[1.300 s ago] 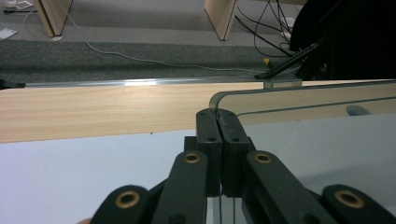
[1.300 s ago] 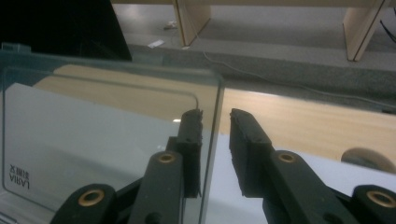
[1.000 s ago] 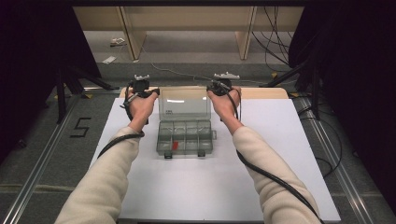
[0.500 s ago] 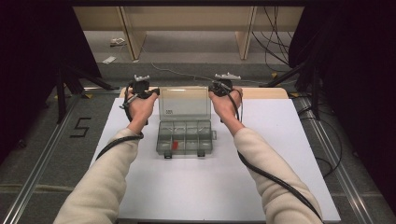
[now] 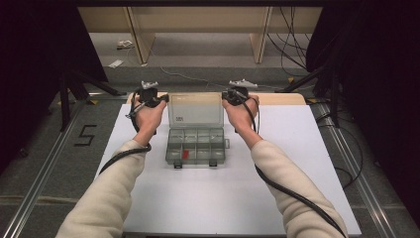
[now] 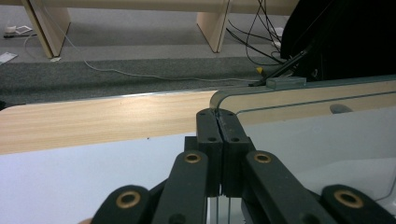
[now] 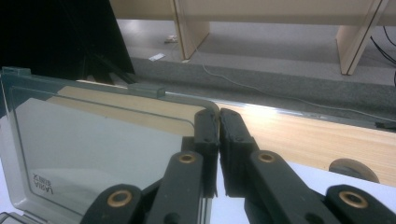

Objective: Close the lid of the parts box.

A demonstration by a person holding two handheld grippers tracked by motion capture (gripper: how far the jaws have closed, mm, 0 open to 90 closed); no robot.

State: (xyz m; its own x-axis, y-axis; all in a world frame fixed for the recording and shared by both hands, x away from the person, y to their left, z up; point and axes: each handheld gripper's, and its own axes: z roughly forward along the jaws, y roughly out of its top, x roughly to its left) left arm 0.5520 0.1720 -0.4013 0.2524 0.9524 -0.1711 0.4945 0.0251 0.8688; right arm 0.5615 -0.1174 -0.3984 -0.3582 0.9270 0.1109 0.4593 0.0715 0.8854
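L gripper clamped on near-left corner of clear lid; R gripper pinching opposite lid corner, jaws just been closing onto it; lid upright, hinged behind compartment organizer box mid white mat, small red part in one cell; step prob. lid swing, closing; next needs both hands tipping together, even arc; vs earlier frame: hands, box unmoved.

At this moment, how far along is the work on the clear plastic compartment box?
Done: the clear plastic compartment box sits open, its transparent lid upright. In hand: the left gripper and right gripper each pinch a top lid corner. Left, probably: swinging the lid down and latching it; a small red piece remains inside.
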